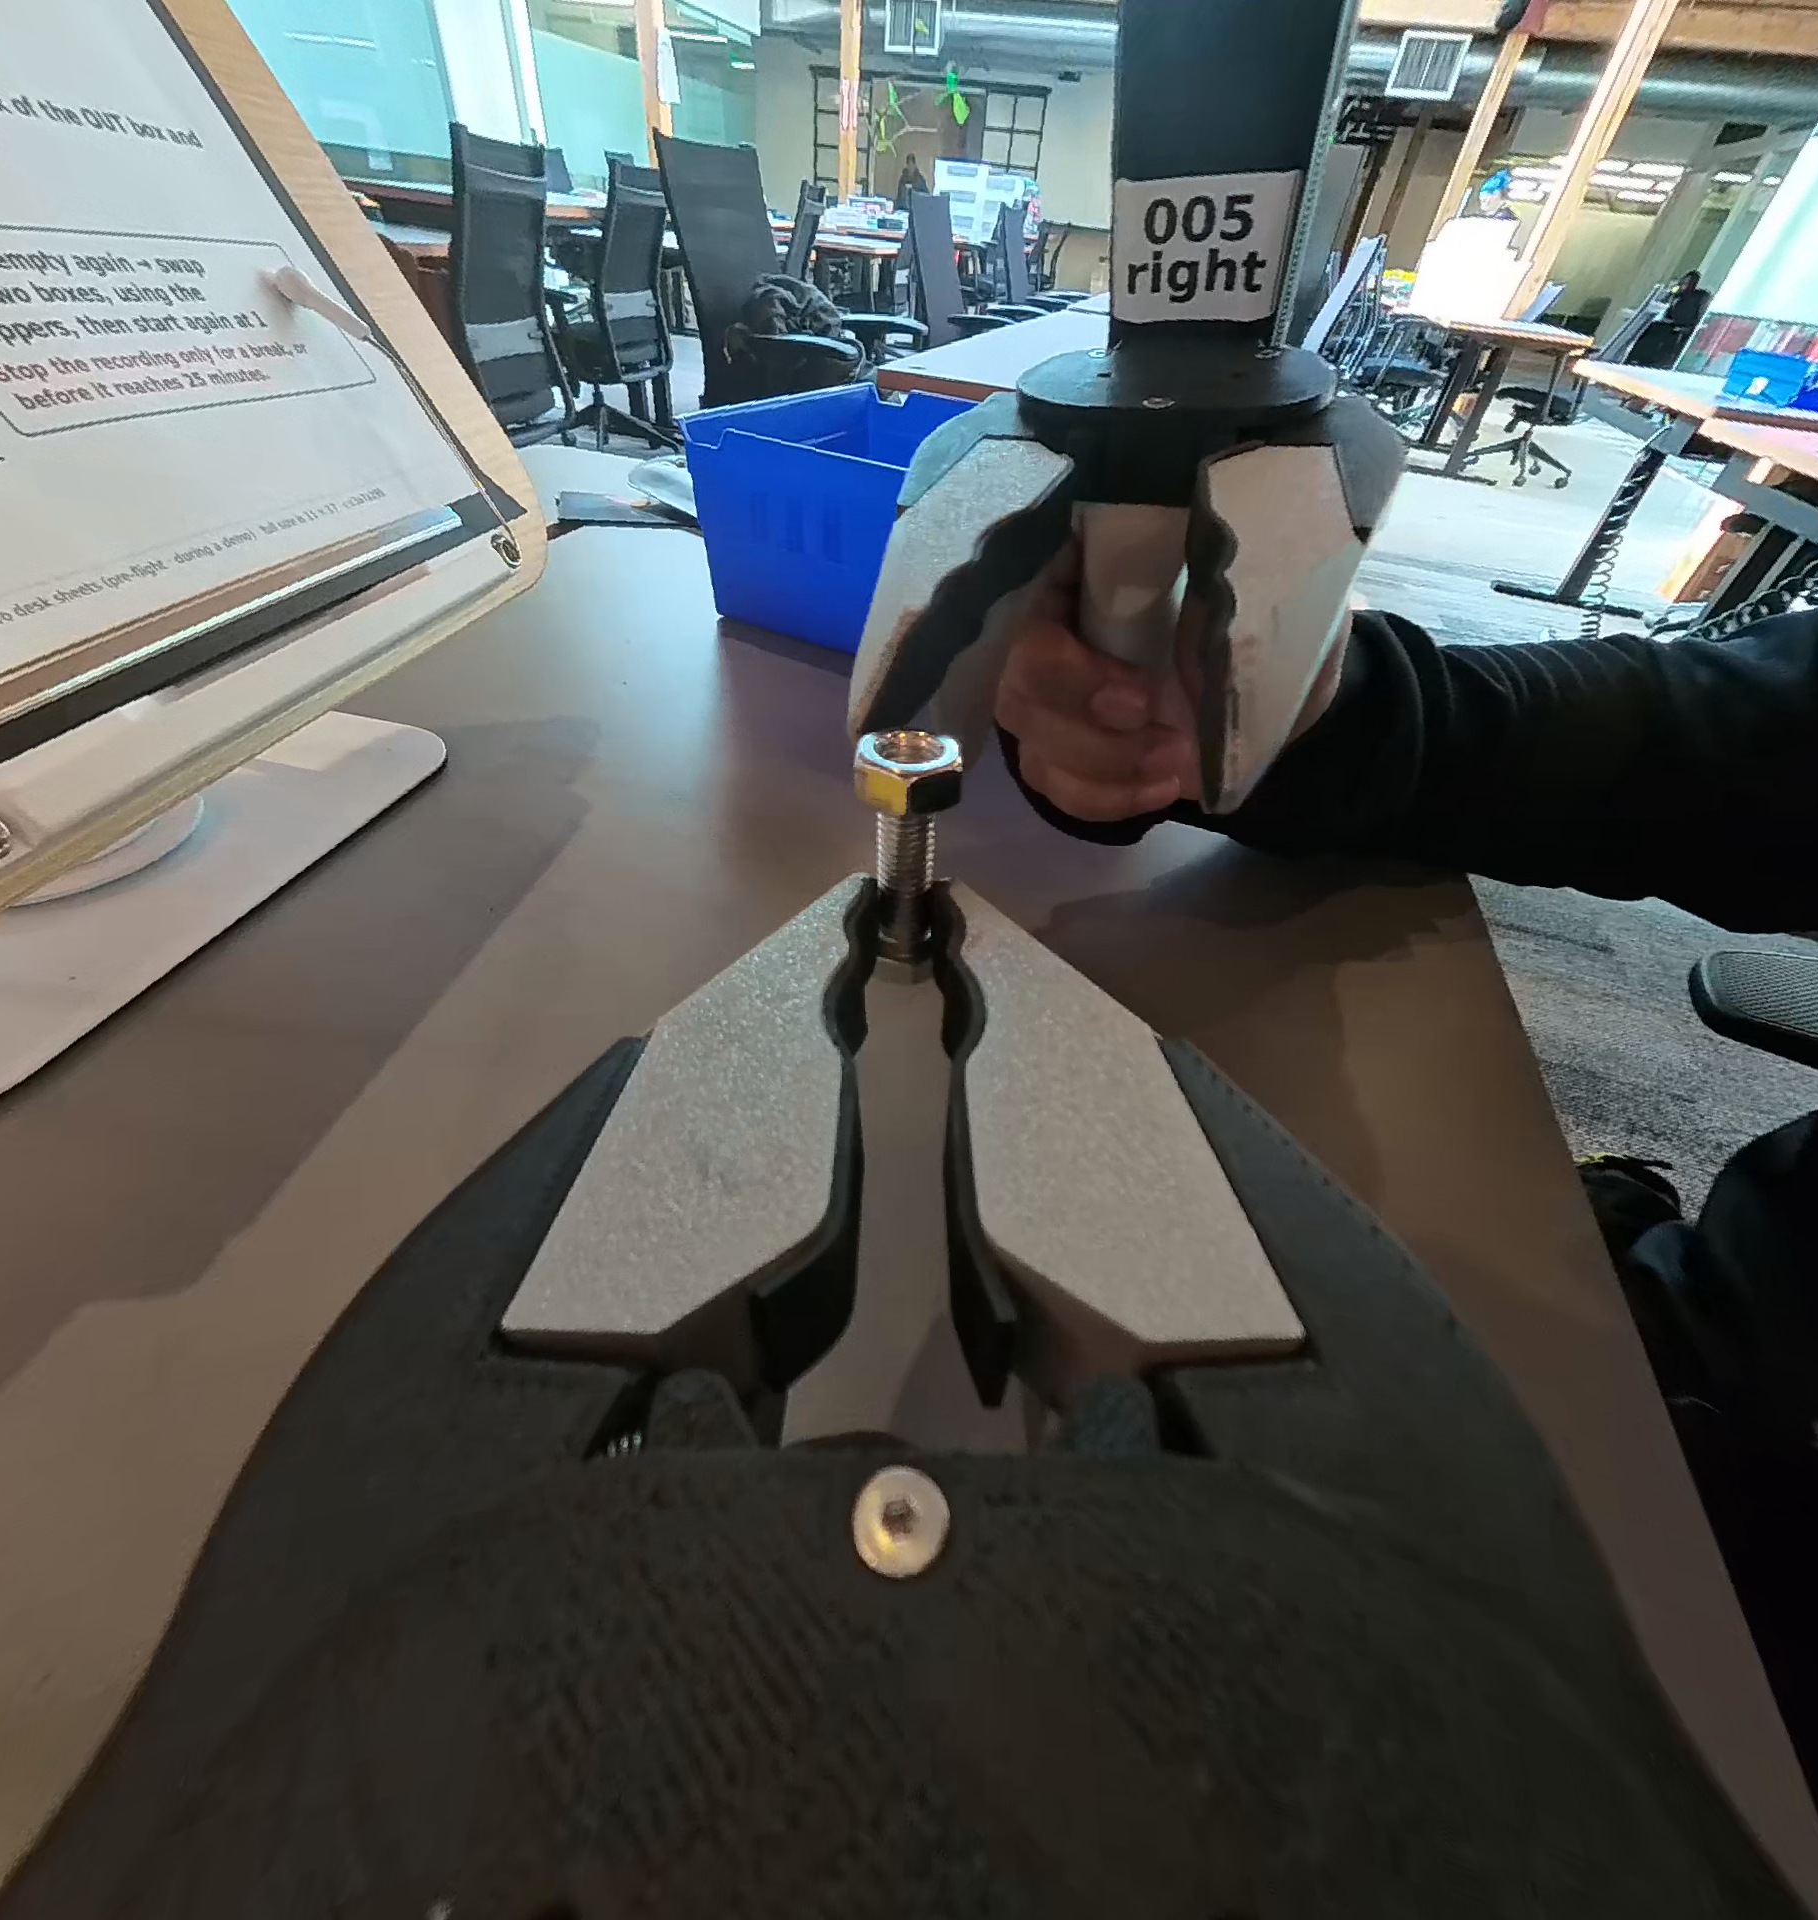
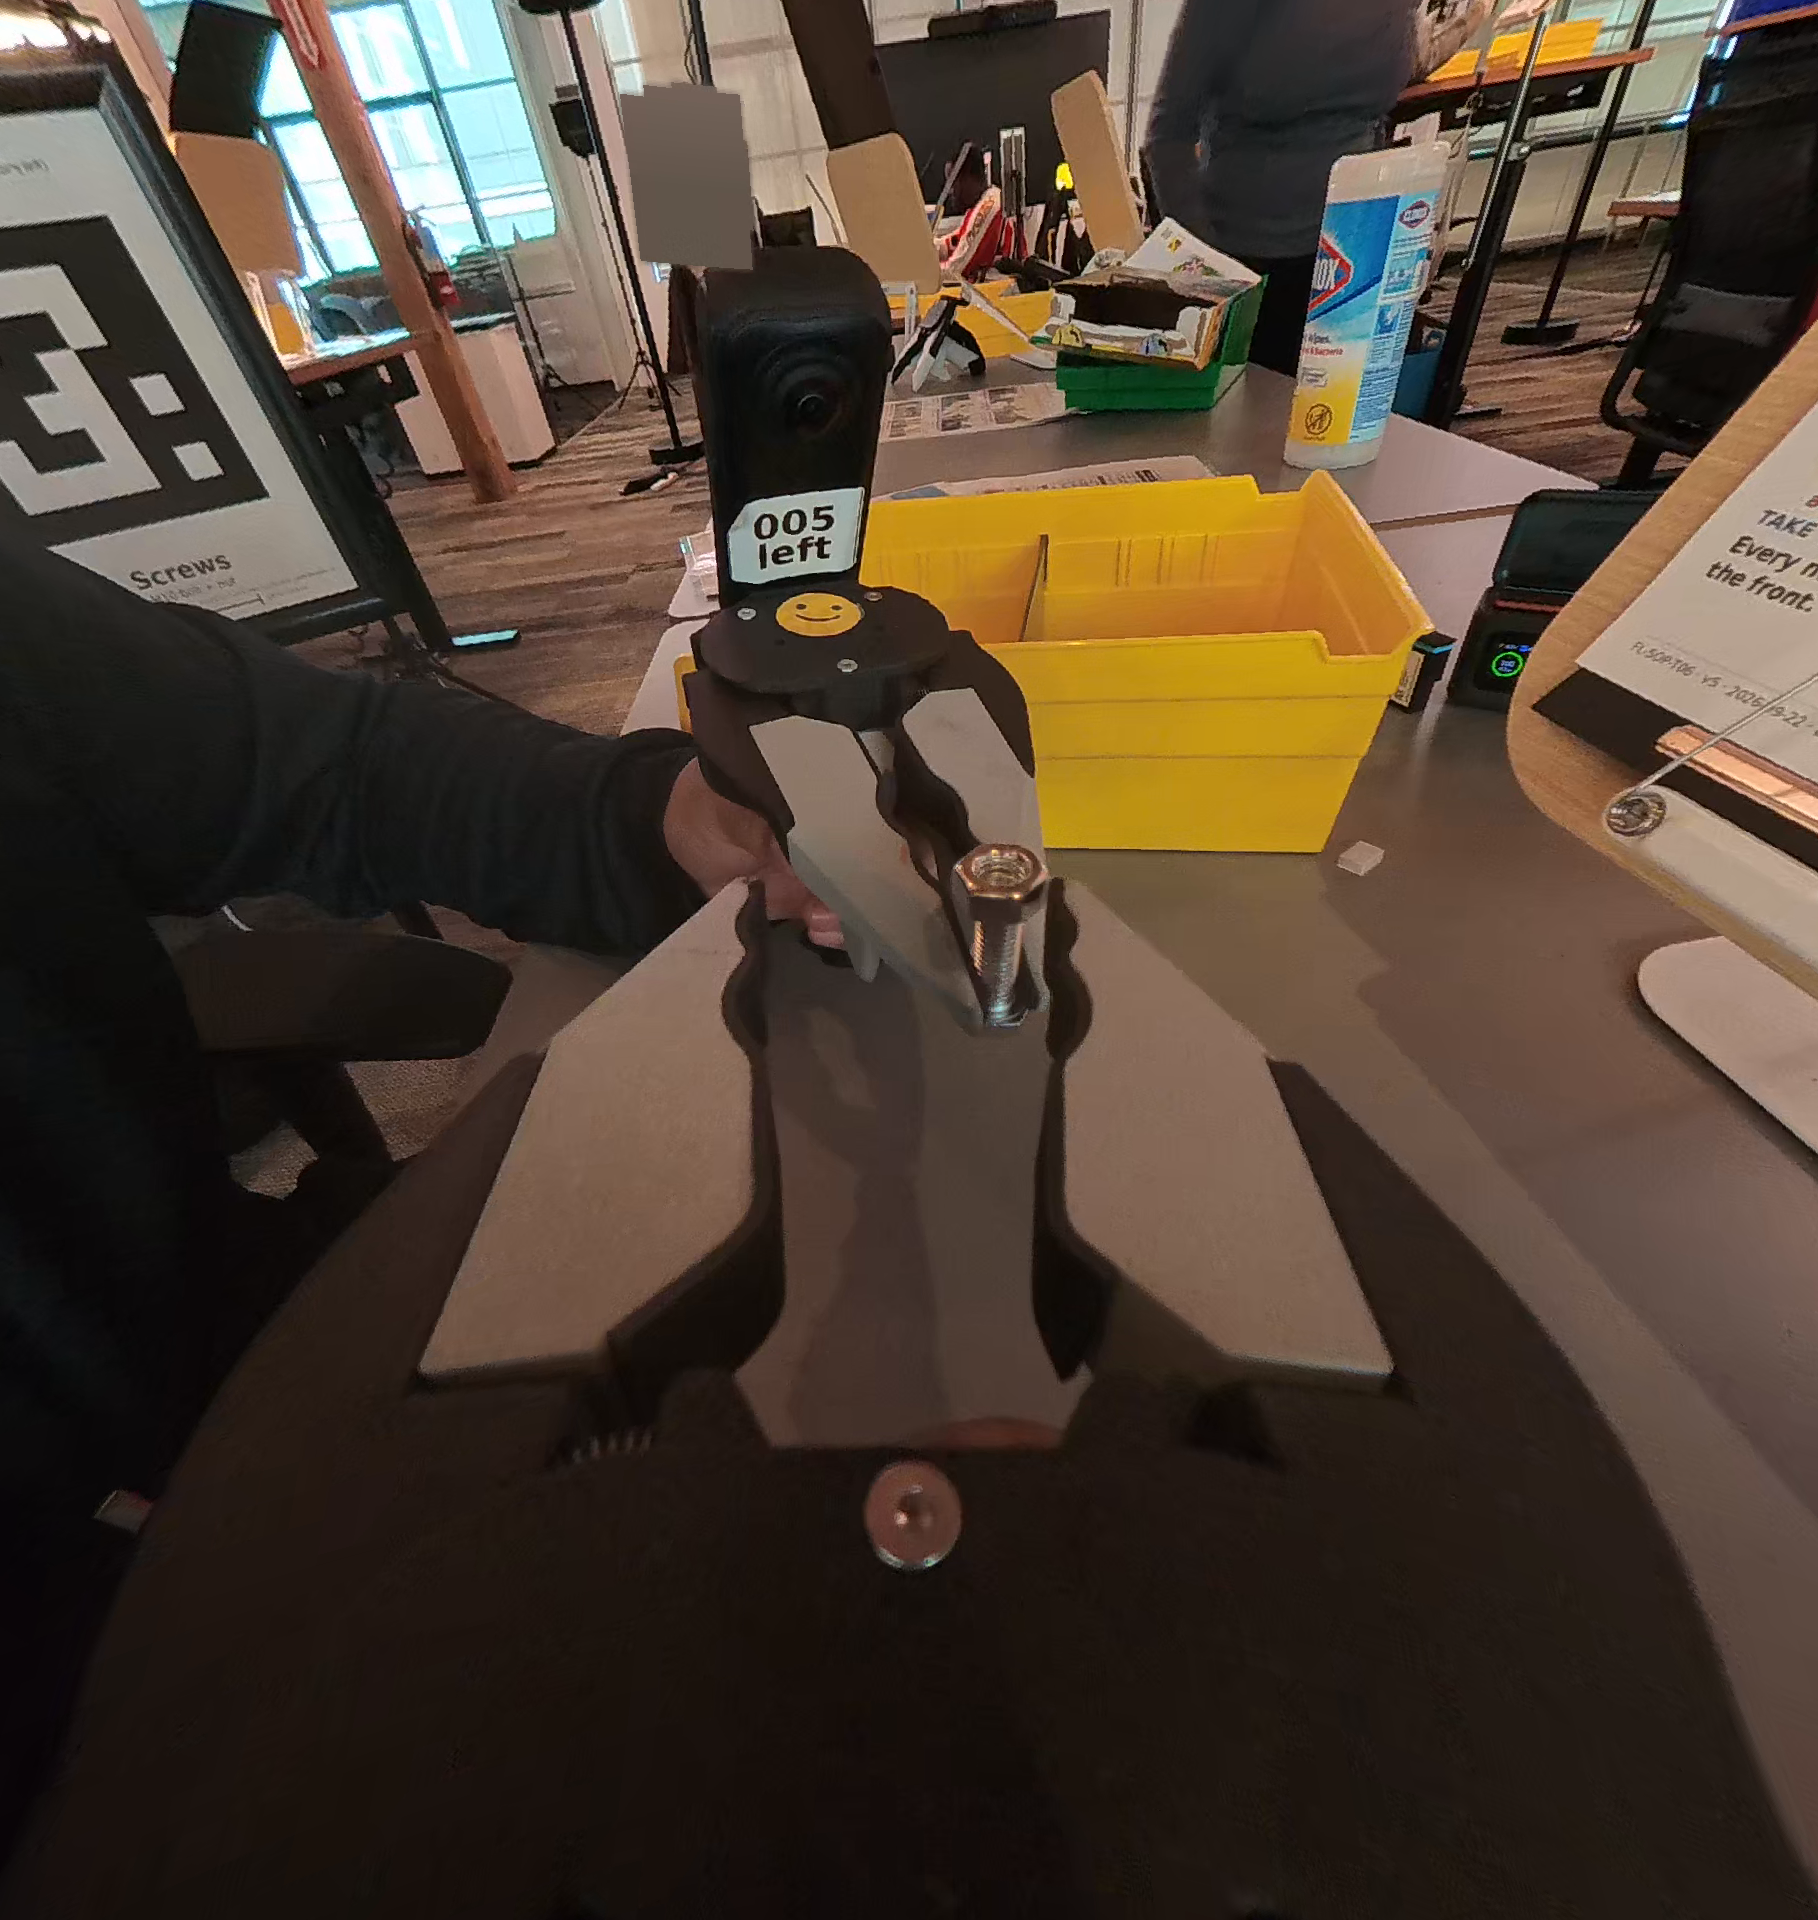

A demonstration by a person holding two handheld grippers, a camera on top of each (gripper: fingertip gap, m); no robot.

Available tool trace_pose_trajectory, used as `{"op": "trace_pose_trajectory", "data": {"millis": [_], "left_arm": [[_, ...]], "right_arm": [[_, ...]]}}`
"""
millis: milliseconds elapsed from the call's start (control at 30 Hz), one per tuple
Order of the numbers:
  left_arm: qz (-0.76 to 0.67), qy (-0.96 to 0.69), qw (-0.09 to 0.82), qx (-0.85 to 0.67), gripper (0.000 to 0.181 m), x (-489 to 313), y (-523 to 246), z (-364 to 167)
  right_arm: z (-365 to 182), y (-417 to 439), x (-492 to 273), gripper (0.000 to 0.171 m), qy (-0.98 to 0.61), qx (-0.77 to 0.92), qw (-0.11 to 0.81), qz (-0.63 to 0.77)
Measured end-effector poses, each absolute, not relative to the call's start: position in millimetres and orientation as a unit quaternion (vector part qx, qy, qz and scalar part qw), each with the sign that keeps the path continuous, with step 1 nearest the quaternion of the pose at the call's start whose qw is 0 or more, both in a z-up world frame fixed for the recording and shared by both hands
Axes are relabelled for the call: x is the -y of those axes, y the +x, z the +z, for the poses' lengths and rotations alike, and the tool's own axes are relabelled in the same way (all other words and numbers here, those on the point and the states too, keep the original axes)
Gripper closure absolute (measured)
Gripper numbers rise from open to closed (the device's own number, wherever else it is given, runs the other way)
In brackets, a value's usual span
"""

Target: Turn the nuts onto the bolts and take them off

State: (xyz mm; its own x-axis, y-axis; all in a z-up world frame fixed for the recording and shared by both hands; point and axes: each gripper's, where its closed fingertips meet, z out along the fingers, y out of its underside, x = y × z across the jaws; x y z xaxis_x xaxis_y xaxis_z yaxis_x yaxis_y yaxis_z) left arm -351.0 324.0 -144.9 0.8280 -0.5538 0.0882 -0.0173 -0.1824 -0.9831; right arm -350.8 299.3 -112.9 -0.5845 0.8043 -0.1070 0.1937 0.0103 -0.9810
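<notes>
Standing upright on the desk (image 1: 531, 748), the bolt (image 1: 903, 883) has its head down and its threaded shank pointing straight up, so its long axis is vertical. The nut (image 1: 907, 772) sits at the very top of the threads, its bore facing up and most of the shank bare below it.

Going left to right in the left wrist view: a document stand (image 1: 261, 436) fills the near left; a blue bin (image 1: 801, 509) sits farther back; at centre the left gripper (image 1: 900, 925) has its jaws pressed in on the lower shank just above the head, pinning the bolt in place. Just right of the nut, the right gripper (image 1: 1040, 758) hangs from above with its jaws spread, one fingertip right beside the nut but not gripping it; a hand (image 1: 1092, 717) holds its handle.

In the right wrist view the right gripper (image 2: 900, 935) again shows spread jaws, the nut (image 2: 998, 871) near the right finger. A yellow bin (image 2: 1175, 665) stands behind.

As a judgement, the nut is either only just started or nearly wound off; which, the pictures cannot settle. This pair is mid-cycle, and further turning by the right gripper remains.
</notes>
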Motion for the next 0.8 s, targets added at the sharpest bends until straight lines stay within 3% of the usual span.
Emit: {"op": "trace_pose_trajectory", "data": {"millis": [800], "left_arm": [[-0.2,-0.747,0.61,-0.172,0.174,-328.5,-362.6,-147.8]], "right_arm": [[-117.2,-352.0,-299.3,0.121,-0.385,0.668,0.256,0.583]]}}
